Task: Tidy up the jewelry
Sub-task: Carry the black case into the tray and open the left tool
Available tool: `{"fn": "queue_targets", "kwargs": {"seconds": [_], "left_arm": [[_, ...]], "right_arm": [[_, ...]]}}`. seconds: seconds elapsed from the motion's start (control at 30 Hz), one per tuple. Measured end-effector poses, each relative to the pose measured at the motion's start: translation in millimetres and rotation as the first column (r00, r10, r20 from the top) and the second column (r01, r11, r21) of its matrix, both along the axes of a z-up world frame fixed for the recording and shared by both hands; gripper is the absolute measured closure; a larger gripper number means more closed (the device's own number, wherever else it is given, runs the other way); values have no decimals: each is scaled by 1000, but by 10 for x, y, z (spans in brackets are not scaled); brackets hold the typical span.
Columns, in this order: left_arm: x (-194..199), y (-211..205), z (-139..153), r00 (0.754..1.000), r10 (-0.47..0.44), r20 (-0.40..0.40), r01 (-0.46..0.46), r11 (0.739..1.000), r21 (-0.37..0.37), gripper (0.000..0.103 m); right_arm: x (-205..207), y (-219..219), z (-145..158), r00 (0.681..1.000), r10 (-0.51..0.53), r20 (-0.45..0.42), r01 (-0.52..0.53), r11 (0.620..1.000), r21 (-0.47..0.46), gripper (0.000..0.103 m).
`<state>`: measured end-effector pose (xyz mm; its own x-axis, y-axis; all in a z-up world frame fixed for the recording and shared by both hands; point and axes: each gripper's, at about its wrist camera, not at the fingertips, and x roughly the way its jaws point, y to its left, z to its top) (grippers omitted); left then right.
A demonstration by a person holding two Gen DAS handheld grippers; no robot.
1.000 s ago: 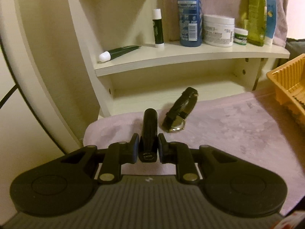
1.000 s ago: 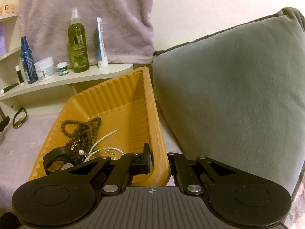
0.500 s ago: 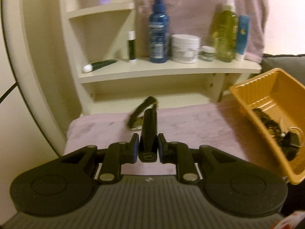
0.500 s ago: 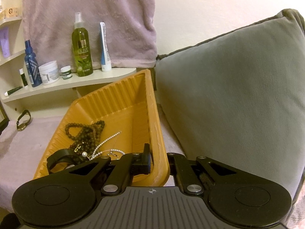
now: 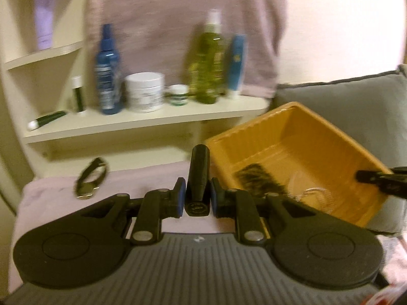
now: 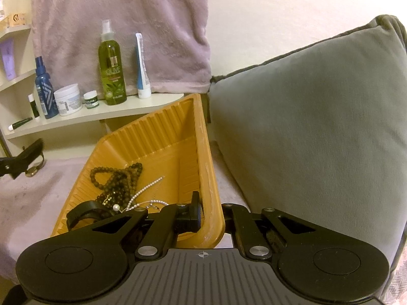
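My left gripper (image 5: pixel 195 198) is shut on a black tube-shaped case (image 5: pixel 199 178) and holds it above the lilac cloth, just left of the orange tray (image 5: pixel 318 132). My right gripper (image 6: pixel 212 213) is shut on the orange tray's near rim (image 6: pixel 211 178) and holds the tray tilted. In the tray lie a dark bead necklace (image 6: pixel 117 178), a pearl strand (image 6: pixel 145 190) and a black bangle (image 6: pixel 81 211). A black-strapped watch (image 5: pixel 90 178) lies on the cloth at the left.
A cream shelf (image 5: pixel 142 122) behind holds several bottles, jars and tubes. A grey cushion (image 6: pixel 318 132) stands right of the tray. A lilac towel (image 6: pixel 122 25) hangs on the wall. The lilac cloth (image 6: pixel 38 190) covers the surface.
My left gripper has swung right and back with the black case, away from the watch and toward the tray. The right gripper has kept its hold on the tray's rim.
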<state>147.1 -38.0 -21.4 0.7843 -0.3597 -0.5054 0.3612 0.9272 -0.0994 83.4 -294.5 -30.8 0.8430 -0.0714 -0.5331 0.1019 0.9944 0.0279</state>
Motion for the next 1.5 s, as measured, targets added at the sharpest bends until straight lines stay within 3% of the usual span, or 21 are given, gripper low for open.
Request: {"fn": "queue_targets", "kwargs": {"seconds": [0.27, 0.63, 1.5], "left_arm": [[-63, -420, 98, 995, -94, 13, 94, 995, -26, 85], [-70, -753, 130, 985, -174, 16, 174, 985, 1, 85], [176, -859, -78, 981, -183, -57, 185, 983, 19, 85]], "right_arm": [[-1, 2, 0, 1000, -1, 0, 1, 1000, 1, 98], [-6, 3, 3, 1000, 0, 1, 0, 1000, 6, 98], [-4, -11, 4, 1000, 2, 0, -2, 1000, 7, 98]]}}
